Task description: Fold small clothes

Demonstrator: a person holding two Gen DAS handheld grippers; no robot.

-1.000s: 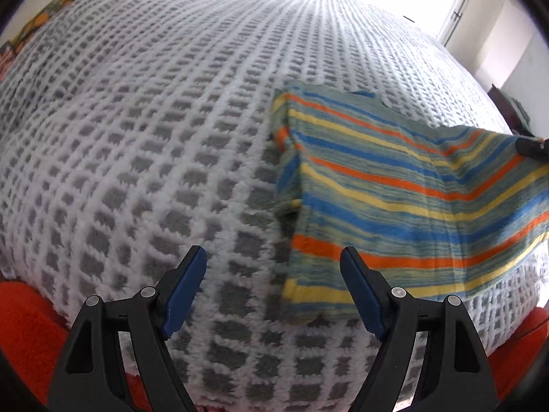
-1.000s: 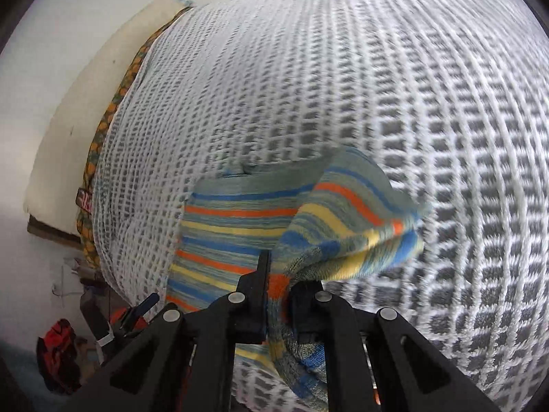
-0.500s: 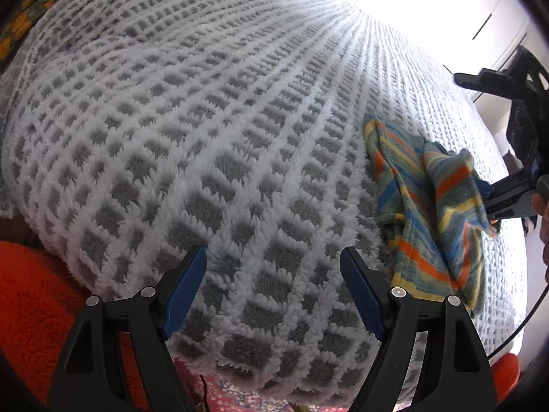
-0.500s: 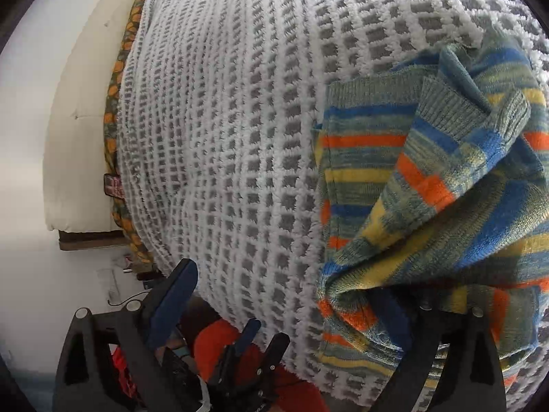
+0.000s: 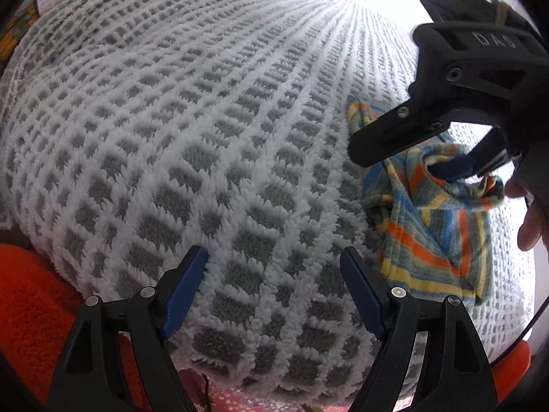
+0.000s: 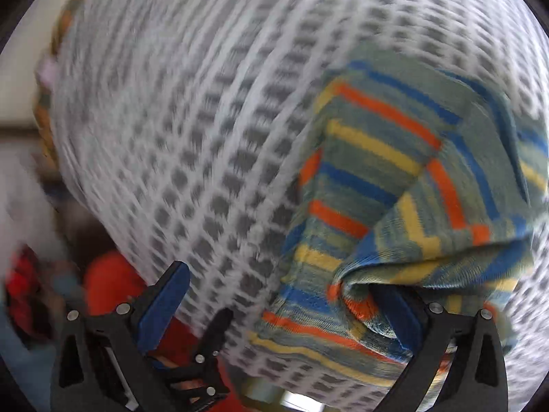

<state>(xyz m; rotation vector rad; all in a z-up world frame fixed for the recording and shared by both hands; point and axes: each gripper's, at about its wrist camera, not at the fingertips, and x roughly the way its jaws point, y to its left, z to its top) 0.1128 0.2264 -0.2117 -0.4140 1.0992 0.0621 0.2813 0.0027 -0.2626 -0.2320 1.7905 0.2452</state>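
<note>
The small knit garment striped in orange, yellow, blue and green (image 6: 394, 178) lies rumpled on the white-and-grey waffle-textured bed blanket (image 5: 192, 130), the right claw (image 6: 284, 309), just been opening, spread over its folded edge, the left claw (image 5: 274, 288) spread, empty, nearby.

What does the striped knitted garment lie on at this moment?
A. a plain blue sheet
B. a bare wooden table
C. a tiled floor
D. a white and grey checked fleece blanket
D: the striped garment rests, partly folded over itself, on the white and grey checked blanket, which fills both wrist views.
</note>
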